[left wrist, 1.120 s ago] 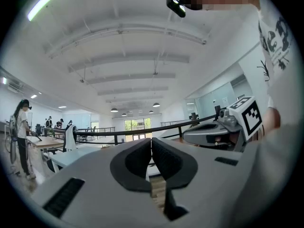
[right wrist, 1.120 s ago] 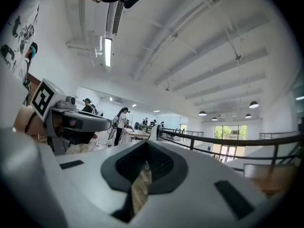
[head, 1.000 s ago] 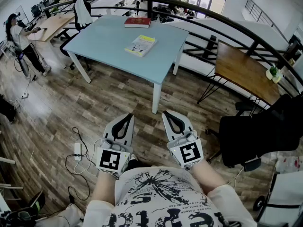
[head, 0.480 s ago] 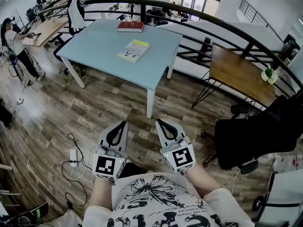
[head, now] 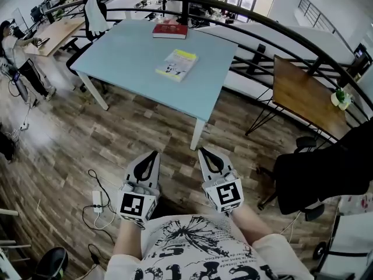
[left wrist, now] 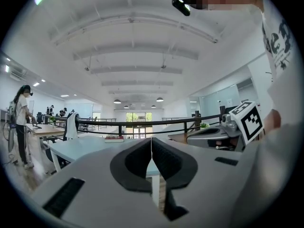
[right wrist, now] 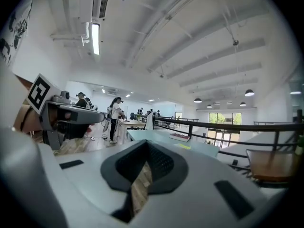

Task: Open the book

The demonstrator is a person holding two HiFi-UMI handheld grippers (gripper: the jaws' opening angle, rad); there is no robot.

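Note:
A yellow-covered book (head: pixel 177 63) lies closed near the middle of the light blue table (head: pixel 131 51). A red book (head: pixel 169 29) lies closed at the table's far edge. Both grippers hang side by side over the wooden floor, well short of the table and close to my body. The left gripper (head: pixel 155 153) is shut with nothing in it, its pads meeting in a thin line (left wrist: pixel 151 139). The right gripper (head: pixel 202 150) is shut and empty too, its tips touching (right wrist: pixel 146 142). The right gripper view shows the red book (right wrist: pixel 180 137) and yellow book (right wrist: pixel 183 147) far ahead.
A black curved railing (head: pixel 262 22) runs behind the table. A wooden side table (head: pixel 303 95) and a black chair draped in dark cloth (head: pixel 326 168) stand at the right. A power strip with cables (head: pixel 96 202) lies on the floor. A person (head: pixel 14 48) stands far left.
Both grippers have drifted together a little lower in the head view, towards my body. They stay shut and empty. The books lie as before.

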